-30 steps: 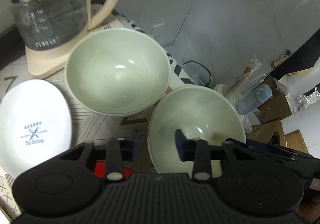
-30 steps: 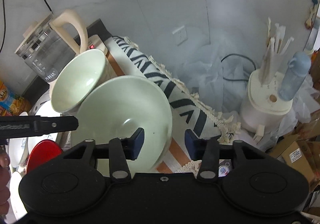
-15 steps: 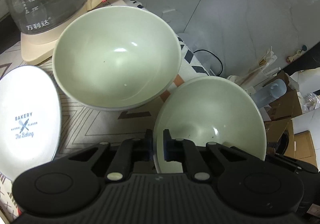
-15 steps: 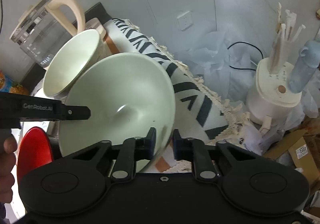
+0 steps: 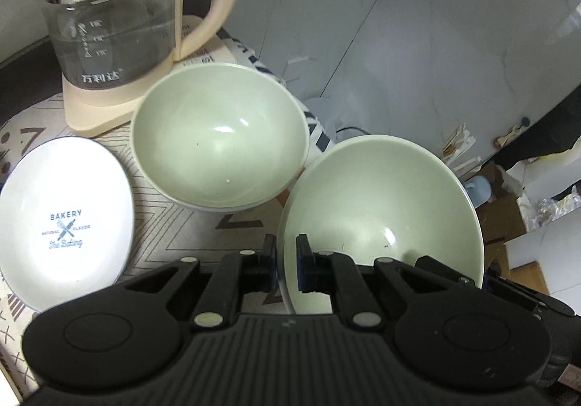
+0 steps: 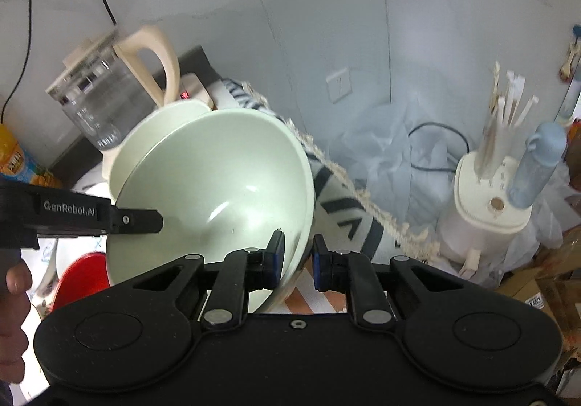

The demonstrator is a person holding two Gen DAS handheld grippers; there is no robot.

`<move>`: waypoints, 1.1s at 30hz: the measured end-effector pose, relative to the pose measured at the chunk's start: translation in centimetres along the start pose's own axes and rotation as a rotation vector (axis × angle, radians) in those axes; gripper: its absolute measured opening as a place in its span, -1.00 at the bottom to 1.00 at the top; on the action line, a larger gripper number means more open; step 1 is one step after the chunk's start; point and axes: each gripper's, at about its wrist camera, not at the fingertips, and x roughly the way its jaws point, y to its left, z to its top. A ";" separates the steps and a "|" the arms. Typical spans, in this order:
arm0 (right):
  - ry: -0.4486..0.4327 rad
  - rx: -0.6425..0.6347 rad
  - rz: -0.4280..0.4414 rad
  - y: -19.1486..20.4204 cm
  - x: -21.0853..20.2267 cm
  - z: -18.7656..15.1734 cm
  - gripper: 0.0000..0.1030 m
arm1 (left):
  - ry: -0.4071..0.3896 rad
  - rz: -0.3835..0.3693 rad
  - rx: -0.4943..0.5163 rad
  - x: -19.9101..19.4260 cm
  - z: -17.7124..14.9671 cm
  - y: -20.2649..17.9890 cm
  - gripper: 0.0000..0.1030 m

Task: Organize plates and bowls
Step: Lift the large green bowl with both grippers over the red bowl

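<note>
Left hand-held gripper clamps the tilted green bowl's rim

Landmark: far bowl on the desk. Kettle stands behind it. Plate lies left of it. Near bowl sits right and forward, tilted, just beside it.

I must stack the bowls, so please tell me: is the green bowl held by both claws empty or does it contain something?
Empty. The held bowl shows only bare glazed inside with light reflections and tiny dark specks in both views.
</note>
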 end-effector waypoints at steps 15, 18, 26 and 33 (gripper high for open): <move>-0.093 -0.046 0.004 4.2 -3.3 0.8 -0.69 | -0.070 -0.006 -0.075 -5.4 -0.9 3.2 -0.83; -0.093 -0.052 0.014 5.1 -3.6 0.5 -0.69 | -0.082 -0.001 -0.089 -6.2 -1.3 4.0 -0.83; -0.077 -0.097 0.032 8.0 -3.6 -0.3 -0.68 | -0.099 0.009 -0.155 -7.7 -2.4 6.6 -0.82; -0.055 -0.141 0.052 10.0 -3.5 -1.2 -0.68 | -0.100 0.024 -0.210 -8.8 -4.4 8.6 -0.82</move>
